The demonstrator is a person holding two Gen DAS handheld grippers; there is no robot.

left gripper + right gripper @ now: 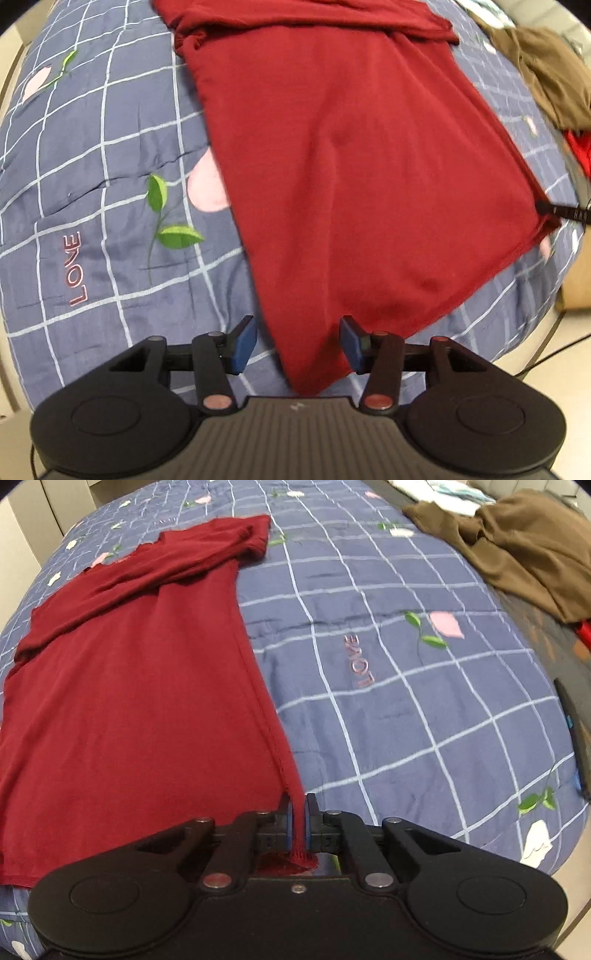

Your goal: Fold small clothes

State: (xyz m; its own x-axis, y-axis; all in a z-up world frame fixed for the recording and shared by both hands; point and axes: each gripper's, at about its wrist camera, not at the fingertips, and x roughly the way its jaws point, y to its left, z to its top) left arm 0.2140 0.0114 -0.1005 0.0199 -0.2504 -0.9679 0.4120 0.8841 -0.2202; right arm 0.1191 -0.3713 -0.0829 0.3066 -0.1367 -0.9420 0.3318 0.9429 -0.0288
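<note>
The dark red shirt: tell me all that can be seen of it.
The dark red shirt is a soft knit, lying flat and lengthwise on the blue checked quilt, its sleeves folded across the far end. The right gripper is shut on one near hem corner. The left gripper straddles the other corner, pads not yet pressing it.

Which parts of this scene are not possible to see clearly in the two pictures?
- Left wrist view: the red shirt's collar end is cut off by the top edge.
- Left wrist view: the right gripper shows only as a dark tip at the picture's rim.
- Right wrist view: the shirt's left side runs off the frame.
- Right wrist view: the pale items behind the brown garment are too blurred to name.
</note>
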